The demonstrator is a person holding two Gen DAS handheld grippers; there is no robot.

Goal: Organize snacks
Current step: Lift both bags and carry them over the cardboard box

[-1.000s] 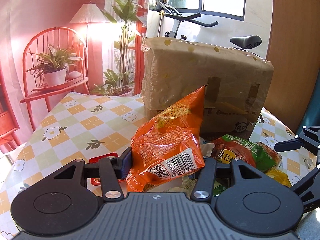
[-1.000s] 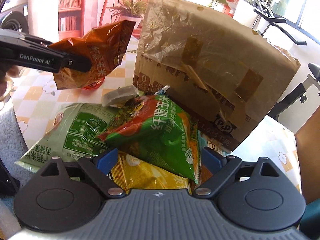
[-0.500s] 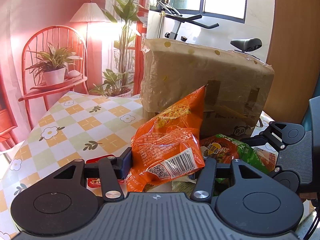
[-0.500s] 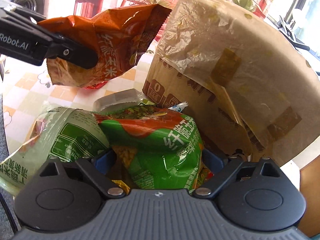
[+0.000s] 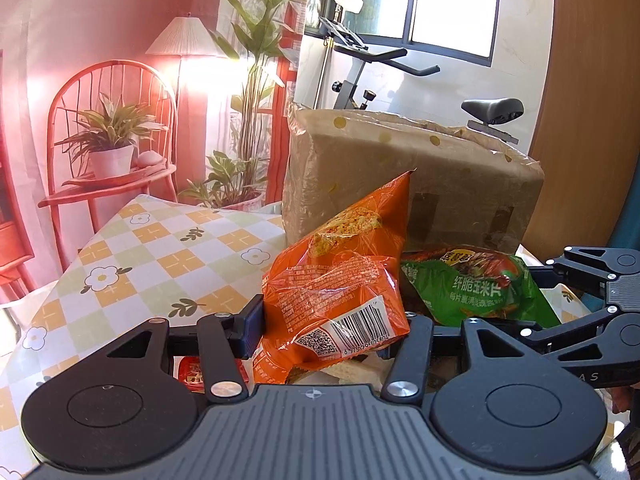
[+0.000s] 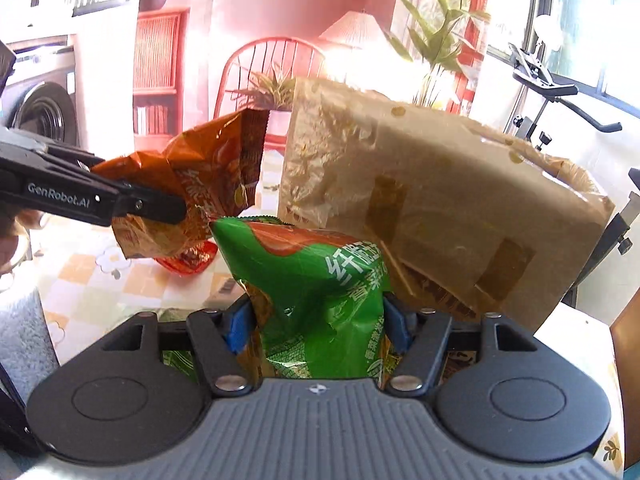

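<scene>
A: Start nearest. What do the left gripper [image 5: 324, 326] jaws have?

B: They are clamped on the orange snack bag [image 5: 340, 280], barcode end down, its top corner leaning toward the taped cardboard box [image 5: 412, 184]. It hangs in front of the box, clear of the surface [image 5: 160, 256].

A: And the right gripper [image 6: 316, 322]?

B: Its jaws are closing, with the green snack bag [image 6: 312, 292] between them; the blue pads press into both sides. That bag stands just in front of the box, and to the right of the orange one in the left wrist view.

A: Anything under them?

B: A small red packet [image 6: 186, 258] lies on the checked cloth, below the orange bag and in front of the box's left corner. More wrappers sit under the green bag, but I cannot tell them apart.

A: Behind the box?

B: An exercise bike [image 5: 400, 68] by the window, and left of the box a red chair [image 5: 112, 140] with a potted plant.
</scene>
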